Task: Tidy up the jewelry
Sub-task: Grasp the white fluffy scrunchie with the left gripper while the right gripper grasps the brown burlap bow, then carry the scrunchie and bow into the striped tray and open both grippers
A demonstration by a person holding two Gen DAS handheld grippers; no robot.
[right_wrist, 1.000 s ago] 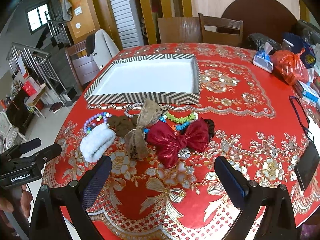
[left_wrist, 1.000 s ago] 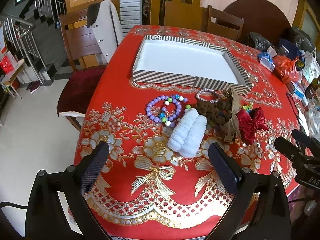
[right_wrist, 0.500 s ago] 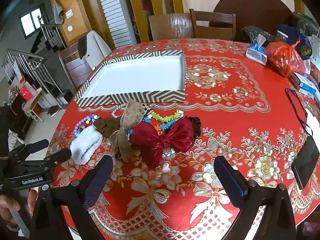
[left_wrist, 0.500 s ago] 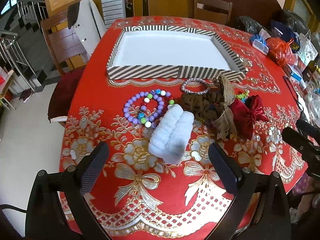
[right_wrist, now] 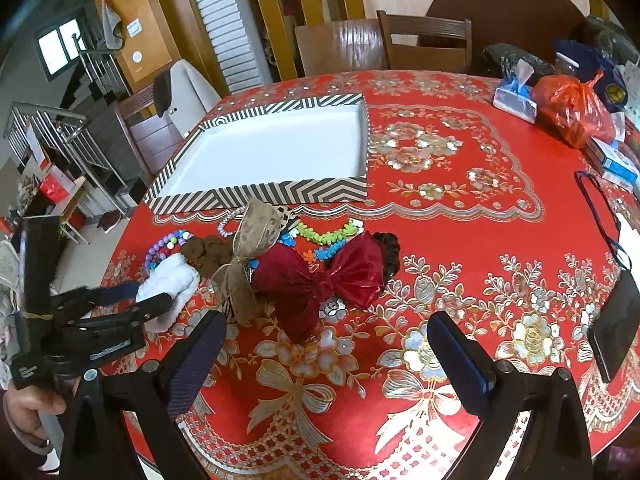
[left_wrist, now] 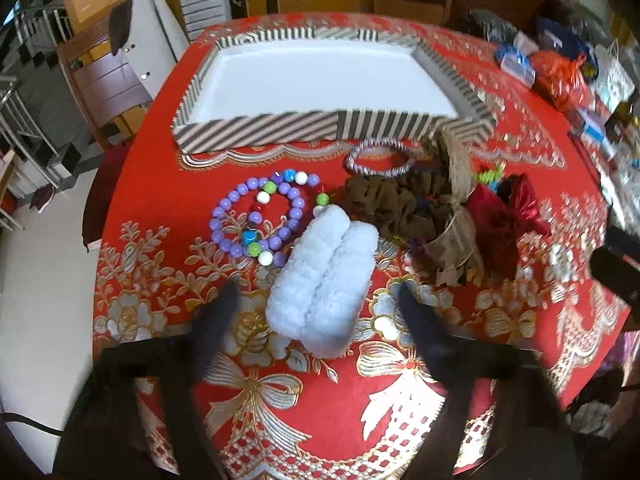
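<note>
Through the left wrist camera we see our left hand-held gripper (left_wrist: 316,300) spread wide, its two blurred dark fingers (left_wrist: 216,316) on either side of the near end of one fluffy white scrunchie (left_wrist: 324,276), without clearly touching it. The scrunchie is pale, plush and folded into two fat lobes, lying on the red, gold-flowered surface (left_wrist: 168,184) just in front of the striped tray (left_wrist: 260,130). Left of the scrunchie lie two beaded bracelets (left_wrist: 260,212) in purple with white, green and blue beads; between the scrunchie and the tray sits one silvery bangle (left_wrist: 380,158). Right of the scrunchie we count one brown scrunchie (left_wrist: 384,204), one tan ribbon bow (left_wrist: 456,232) and one dark red bow (left_wrist: 504,216).

Through the right wrist camera, our right hand-held gripper (right_wrist: 324,348) hangs open over bare cloth, in front of the red bow (right_wrist: 320,276) and well right of the white scrunchie (right_wrist: 172,280). One green and one blue bead string (right_wrist: 328,236) lie between the red bow and the tray (right_wrist: 260,196), whose white inside holds nothing.
</note>
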